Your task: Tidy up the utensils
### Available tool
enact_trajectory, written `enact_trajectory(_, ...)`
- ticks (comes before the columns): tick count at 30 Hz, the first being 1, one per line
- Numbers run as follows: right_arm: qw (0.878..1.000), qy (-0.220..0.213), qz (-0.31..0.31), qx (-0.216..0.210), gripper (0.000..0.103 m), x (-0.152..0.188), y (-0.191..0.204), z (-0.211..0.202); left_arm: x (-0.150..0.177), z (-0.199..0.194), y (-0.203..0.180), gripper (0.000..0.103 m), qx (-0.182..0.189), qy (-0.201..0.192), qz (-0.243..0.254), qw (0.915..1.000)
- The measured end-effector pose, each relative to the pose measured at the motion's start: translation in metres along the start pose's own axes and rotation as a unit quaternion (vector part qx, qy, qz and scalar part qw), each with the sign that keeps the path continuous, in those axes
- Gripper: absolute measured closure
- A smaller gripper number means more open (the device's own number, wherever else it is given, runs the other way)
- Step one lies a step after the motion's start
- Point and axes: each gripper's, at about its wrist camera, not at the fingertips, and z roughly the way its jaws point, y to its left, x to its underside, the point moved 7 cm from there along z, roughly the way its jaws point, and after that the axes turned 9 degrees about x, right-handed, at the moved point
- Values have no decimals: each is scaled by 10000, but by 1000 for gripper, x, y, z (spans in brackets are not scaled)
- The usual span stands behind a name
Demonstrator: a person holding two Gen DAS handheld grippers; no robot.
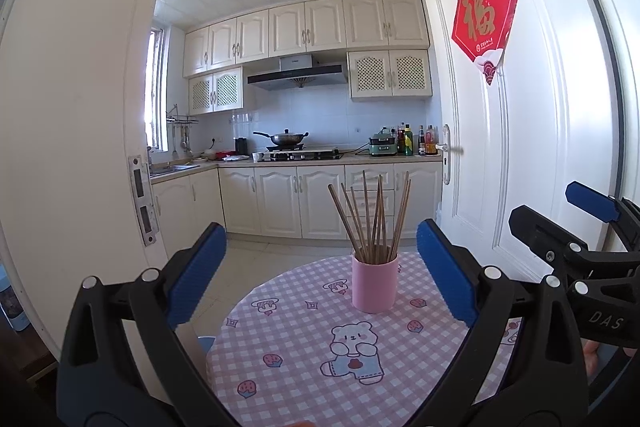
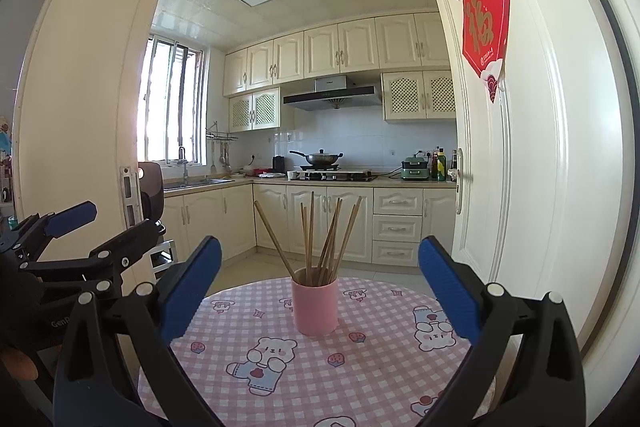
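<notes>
A pink cup (image 1: 374,283) (image 2: 315,307) stands upright on a round table with a pink checked cloth (image 1: 304,371) (image 2: 360,379). Several wooden chopsticks (image 1: 374,223) (image 2: 320,243) stand fanned out in it. My left gripper (image 1: 322,275) is open and empty, held above the table's near side with the cup between and beyond its blue pads (image 1: 196,279). My right gripper (image 2: 320,291) is open and empty, also short of the cup. Each gripper shows at the edge of the other's view: the right one (image 1: 560,223), the left one (image 2: 100,227).
The table sits in a doorway. A white door (image 1: 532,131) (image 2: 532,163) stands open at the right, the door frame (image 1: 80,107) at the left. Beyond are kitchen cabinets, a stove with a wok (image 1: 286,138), and a sink (image 2: 200,182).
</notes>
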Motion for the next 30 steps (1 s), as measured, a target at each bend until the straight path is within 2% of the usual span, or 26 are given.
enact_trajectory(30,10000,69,58,-34,8,1,1,3,-1,3,1,9,-120,-9,2,9999)
